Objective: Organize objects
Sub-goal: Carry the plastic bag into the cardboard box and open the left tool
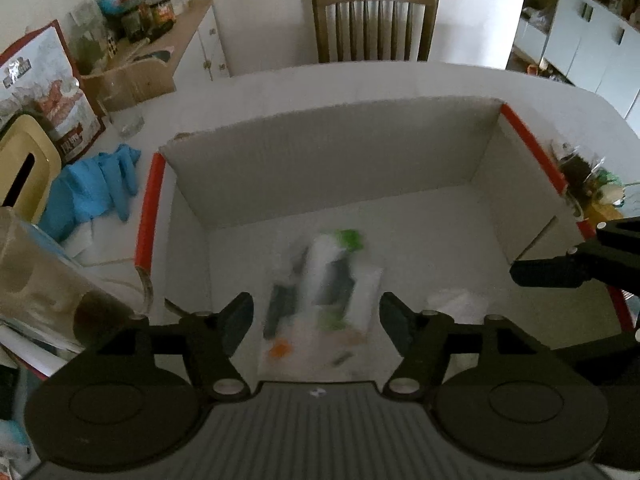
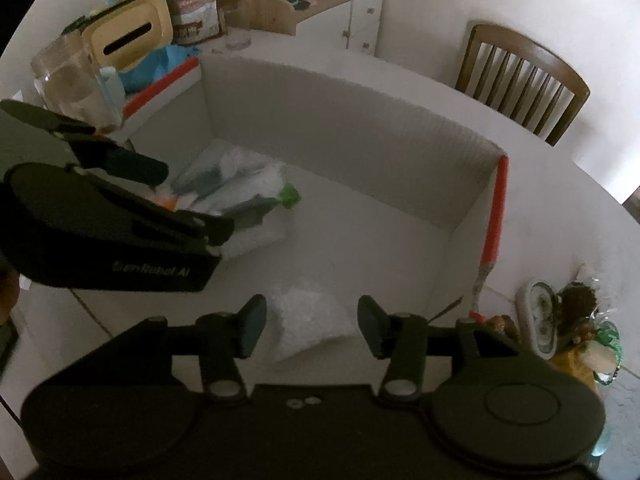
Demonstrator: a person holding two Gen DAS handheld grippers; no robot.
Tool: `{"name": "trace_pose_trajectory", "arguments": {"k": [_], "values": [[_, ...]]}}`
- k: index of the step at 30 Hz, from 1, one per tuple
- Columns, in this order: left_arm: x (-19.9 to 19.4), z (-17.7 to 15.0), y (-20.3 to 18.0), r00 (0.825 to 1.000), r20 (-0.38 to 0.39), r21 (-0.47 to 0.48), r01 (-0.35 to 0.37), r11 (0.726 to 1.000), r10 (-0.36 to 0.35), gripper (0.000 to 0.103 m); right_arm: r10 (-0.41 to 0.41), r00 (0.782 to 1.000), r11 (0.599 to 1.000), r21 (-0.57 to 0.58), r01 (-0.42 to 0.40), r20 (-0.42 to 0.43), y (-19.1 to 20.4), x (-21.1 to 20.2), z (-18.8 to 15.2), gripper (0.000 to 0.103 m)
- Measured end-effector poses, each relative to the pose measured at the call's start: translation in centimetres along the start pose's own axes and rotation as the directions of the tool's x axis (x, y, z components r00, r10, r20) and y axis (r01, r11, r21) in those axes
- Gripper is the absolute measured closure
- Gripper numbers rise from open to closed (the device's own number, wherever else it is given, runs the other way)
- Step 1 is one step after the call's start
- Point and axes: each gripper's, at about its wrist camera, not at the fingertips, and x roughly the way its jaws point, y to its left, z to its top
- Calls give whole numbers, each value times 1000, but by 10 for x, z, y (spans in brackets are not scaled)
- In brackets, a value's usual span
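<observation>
1. Left gripper [image 1: 316,322]: my jaws apart, empty, above plastic packet [image 1: 320,296] inside box [image 1: 340,140].
2. Right gripper [image 2: 312,326]: apart, over white bag [image 2: 308,320].
3. Step: packing; next, probably grasp another item.

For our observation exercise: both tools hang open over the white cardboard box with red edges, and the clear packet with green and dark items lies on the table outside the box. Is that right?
Not quite. The clear packet with green and dark items lies inside the white cardboard box with red edges, on its floor, as the left wrist view shows. Both the left tool and the right tool do hang open over it.
</observation>
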Motion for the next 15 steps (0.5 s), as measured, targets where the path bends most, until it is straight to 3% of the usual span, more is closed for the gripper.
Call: {"name": "trace_pose_trajectory", "arguments": {"k": [3, 7, 15], "values": [[-7, -1, 2, 1000, 18, -8, 8, 1000, -8, 34, 0, 1000, 1000, 21, -1, 18, -5, -8, 0, 53], [-18, -3, 4, 999, 45, -29, 19, 999, -18, 34, -1, 999, 999, 53, -1, 49, -9, -20, -2, 43], [-40, -7, 3, 994, 105, -45, 22, 999, -18, 32, -17, 995, 996, 84, 9, 95, -15, -38, -8, 40]]}}
